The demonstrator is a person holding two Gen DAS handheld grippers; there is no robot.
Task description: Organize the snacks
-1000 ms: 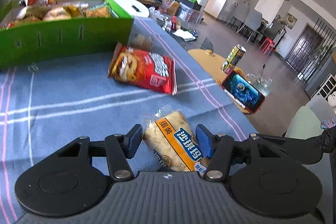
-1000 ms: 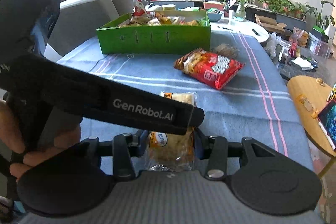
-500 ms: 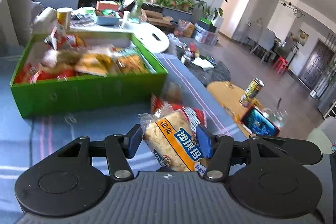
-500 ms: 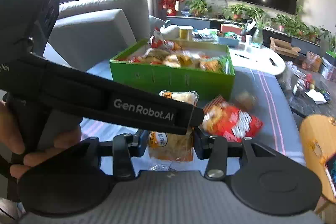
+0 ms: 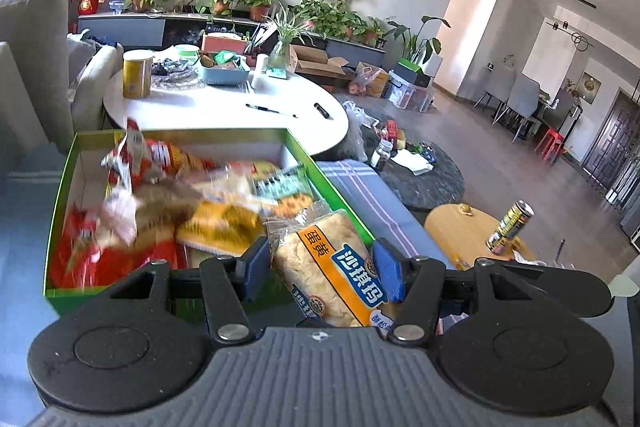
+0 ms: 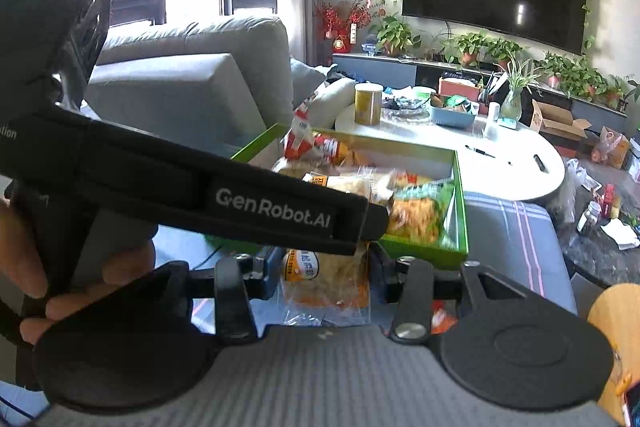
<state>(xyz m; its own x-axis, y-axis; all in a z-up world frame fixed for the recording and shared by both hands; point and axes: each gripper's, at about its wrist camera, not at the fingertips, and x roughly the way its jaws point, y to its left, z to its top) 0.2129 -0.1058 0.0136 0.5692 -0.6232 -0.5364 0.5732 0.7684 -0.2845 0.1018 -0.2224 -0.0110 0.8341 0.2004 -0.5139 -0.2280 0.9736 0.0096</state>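
In the left wrist view our left gripper (image 5: 320, 263) fills the bottom of the frame, its blue-padded jaws clenched on a clear-wrapped pastry packet (image 5: 332, 267) with an orange band and white Chinese lettering; the packet stands tilted between the pads at lower centre, over the near right corner of the green snack box (image 5: 60, 211). That box sits in the middle left of the frame, open-topped and crowded with blurred red, yellow and green snack bags (image 5: 160, 199). Beyond it, in the upper middle, a white round table (image 5: 224, 107) carries a yellow can (image 5: 137, 73) and a blue basket (image 5: 222, 73); a drinks can (image 5: 510, 227) stands on a small wooden side table (image 5: 460, 231) at the right. In the right wrist view our right gripper (image 6: 324, 277) sits at lower centre, with a second pastry packet (image 6: 324, 279) between its jaws, both pads against the wrapper's sides. A black strap marked GenRobot.AI (image 6: 200, 195) crosses the frame from the left and hides the packet's top. At the left edge our hand (image 6: 80, 279) shows with its fingers curled round the black handle. The green box lies just above and beyond this packet, resting on a blue striped cloth (image 6: 512, 231).
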